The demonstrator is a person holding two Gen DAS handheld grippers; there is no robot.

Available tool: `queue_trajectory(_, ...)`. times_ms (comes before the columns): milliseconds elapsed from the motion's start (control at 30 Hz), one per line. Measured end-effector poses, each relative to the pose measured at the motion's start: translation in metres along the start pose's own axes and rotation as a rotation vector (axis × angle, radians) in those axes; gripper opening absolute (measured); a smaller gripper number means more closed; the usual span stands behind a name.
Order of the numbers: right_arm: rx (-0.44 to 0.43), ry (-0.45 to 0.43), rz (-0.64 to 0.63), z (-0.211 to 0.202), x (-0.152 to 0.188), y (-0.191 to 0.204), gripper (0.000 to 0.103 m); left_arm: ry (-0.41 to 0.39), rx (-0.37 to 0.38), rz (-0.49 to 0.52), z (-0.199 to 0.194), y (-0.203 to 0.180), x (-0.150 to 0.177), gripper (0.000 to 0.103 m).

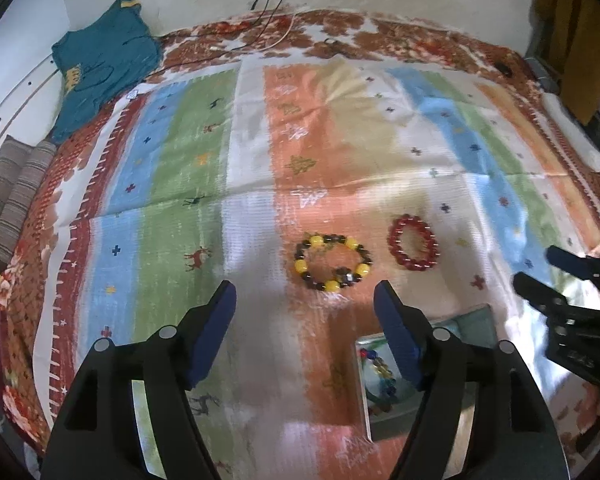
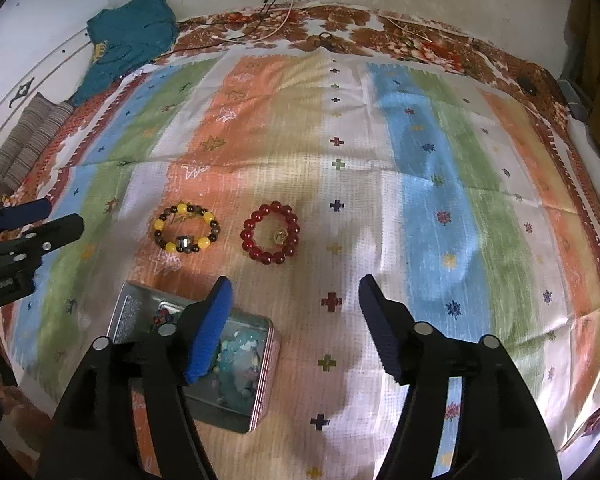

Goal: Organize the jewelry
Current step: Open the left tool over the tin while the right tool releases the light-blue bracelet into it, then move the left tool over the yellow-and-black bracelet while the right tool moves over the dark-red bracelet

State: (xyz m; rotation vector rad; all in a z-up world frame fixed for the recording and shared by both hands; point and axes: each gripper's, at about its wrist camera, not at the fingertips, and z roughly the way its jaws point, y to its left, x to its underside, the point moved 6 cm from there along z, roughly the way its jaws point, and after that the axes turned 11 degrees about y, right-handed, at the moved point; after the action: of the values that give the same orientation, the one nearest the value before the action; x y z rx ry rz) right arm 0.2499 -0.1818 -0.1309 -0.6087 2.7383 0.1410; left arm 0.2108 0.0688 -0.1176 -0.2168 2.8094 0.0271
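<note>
A yellow-and-dark bead bracelet (image 1: 333,261) (image 2: 186,229) and a red bead bracelet (image 1: 413,242) (image 2: 269,234) lie side by side on the striped cloth. An open metal tin (image 2: 256,376) (image 1: 370,412) holding beaded jewelry sits just nearer than them. My left gripper (image 1: 305,302) is open and empty, hovering just short of the yellow bracelet; it also shows at the left edge of the right wrist view (image 2: 40,216). My right gripper (image 2: 294,294) is open and empty, above the cloth right of the tin, near the red bracelet; it shows in the left wrist view (image 1: 540,272).
The striped cloth (image 2: 420,184) lies over a floral bedspread (image 2: 420,40). A teal garment (image 1: 104,60) and folded striped fabric (image 1: 12,196) sit at the far left. Cables (image 1: 268,12) trail at the back by the wall.
</note>
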Motion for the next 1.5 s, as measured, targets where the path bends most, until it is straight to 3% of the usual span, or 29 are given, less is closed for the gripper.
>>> queue_trajectory(133,0.01,-0.002,0.0,0.007,-0.01,-0.002,0.07,-0.013,-0.016,0.007,0.004,0.003,-0.01,0.072)
queue_trajectory(700,0.022,0.039,0.017,0.048,-0.045,-0.01,0.077,0.09,-0.051,-0.009,0.059,0.01,-0.033,0.074)
queue_trajectory(1500,0.025,0.185,-0.007,0.121,-0.064,-0.005,0.078,0.212,-0.041,-0.028,0.122,0.011,-0.045,0.072)
